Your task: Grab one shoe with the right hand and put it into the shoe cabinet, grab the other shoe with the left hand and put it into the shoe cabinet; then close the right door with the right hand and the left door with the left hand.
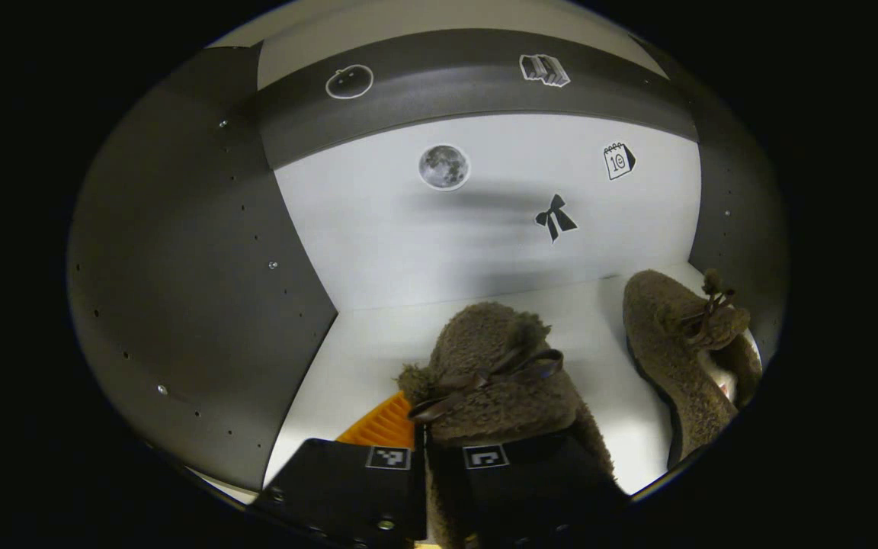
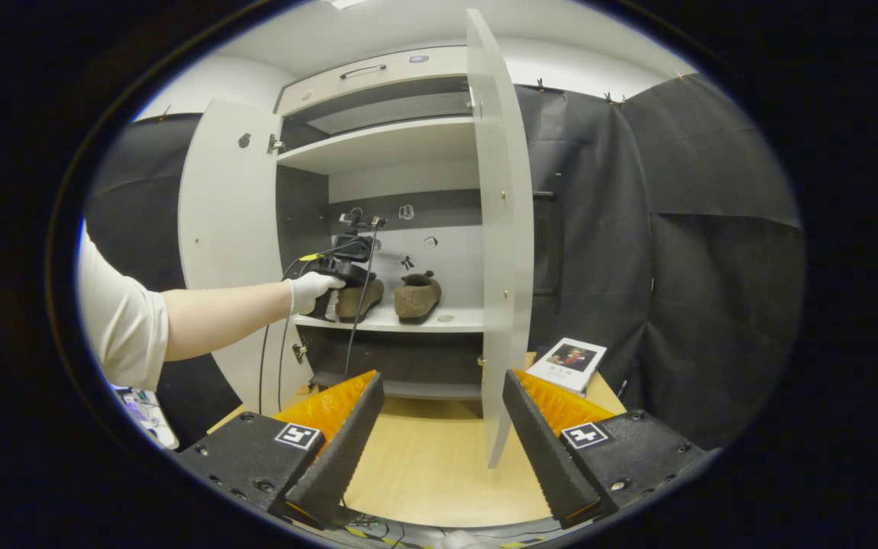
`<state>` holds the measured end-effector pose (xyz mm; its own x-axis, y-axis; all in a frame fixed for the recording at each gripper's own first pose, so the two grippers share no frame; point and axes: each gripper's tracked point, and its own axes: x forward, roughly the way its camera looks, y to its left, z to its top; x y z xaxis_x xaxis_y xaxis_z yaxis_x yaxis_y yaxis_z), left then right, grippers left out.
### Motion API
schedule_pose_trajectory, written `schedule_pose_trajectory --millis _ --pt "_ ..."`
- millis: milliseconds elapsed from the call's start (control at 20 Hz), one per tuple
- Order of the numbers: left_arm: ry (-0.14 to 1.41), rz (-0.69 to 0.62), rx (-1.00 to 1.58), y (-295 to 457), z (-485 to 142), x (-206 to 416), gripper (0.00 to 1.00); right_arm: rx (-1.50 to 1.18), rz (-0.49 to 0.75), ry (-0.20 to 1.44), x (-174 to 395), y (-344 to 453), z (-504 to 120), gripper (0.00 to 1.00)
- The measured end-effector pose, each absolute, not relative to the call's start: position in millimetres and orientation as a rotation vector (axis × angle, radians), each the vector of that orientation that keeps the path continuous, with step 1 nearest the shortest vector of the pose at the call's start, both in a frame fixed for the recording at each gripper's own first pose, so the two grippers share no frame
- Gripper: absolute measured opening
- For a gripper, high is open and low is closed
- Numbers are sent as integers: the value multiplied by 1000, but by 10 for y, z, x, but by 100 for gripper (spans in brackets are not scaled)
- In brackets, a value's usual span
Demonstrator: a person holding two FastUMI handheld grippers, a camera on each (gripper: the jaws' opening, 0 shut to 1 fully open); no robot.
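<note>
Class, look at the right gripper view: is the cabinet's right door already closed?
No. The right door stands swung open edge-on, leaving the shelf with both shoes visible inside the cabinet.

Fuzzy brown shoe (image 1: 496, 381) with a ribbon bow, clamped upright between the left gripper (image 1: 424, 457) fingers on the white shoe cabinet (image 2: 386, 145) shelf, matching second shoe (image 1: 683, 358) ahead to its right, both cabinet doors (image 2: 501, 229) standing open

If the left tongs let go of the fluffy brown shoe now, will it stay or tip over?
Probably it stays: the shoe looks soft and light, with a flat sole on the shelf. Its fleece may give under the left tongs.
</note>
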<state>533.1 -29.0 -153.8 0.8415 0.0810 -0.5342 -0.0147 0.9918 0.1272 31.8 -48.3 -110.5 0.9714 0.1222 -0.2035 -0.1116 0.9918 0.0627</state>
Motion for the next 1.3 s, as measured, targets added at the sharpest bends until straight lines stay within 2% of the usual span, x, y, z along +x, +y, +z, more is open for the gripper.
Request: schedule_pose_trajectory --millis 50,200,300,650,1050,1100,1150,1250,1300 --pt "561 33 108 -303 -1506 5298 19 45 117 210 316 -479 -1114 100" --pt "532 30 86 -173 -1373 5213 98 34 112 207 310 -496 -1106 100" --pt "531 15 54 -168 -1338 5156 95 42 115 208 317 -492 -1110 100" --pt "474 -48 16 -321 -983 4734 97 39 135 176 287 -411 -1002 100" --pt "218 -69 81 -347 -78 3868 97 49 144 123 241 -366 -802 100" --pt "183 -74 84 -364 32 3715 100 50 147 116 239 -358 -778 100" --pt "149 -80 81 -387 108 3587 96 45 152 111 229 -339 -762 100" --pt "92 -89 77 -363 303 3274 96 37 155 100 218 -321 -737 100" --pt "68 -91 85 -354 372 3124 100 39 159 100 214 -308 -723 100"
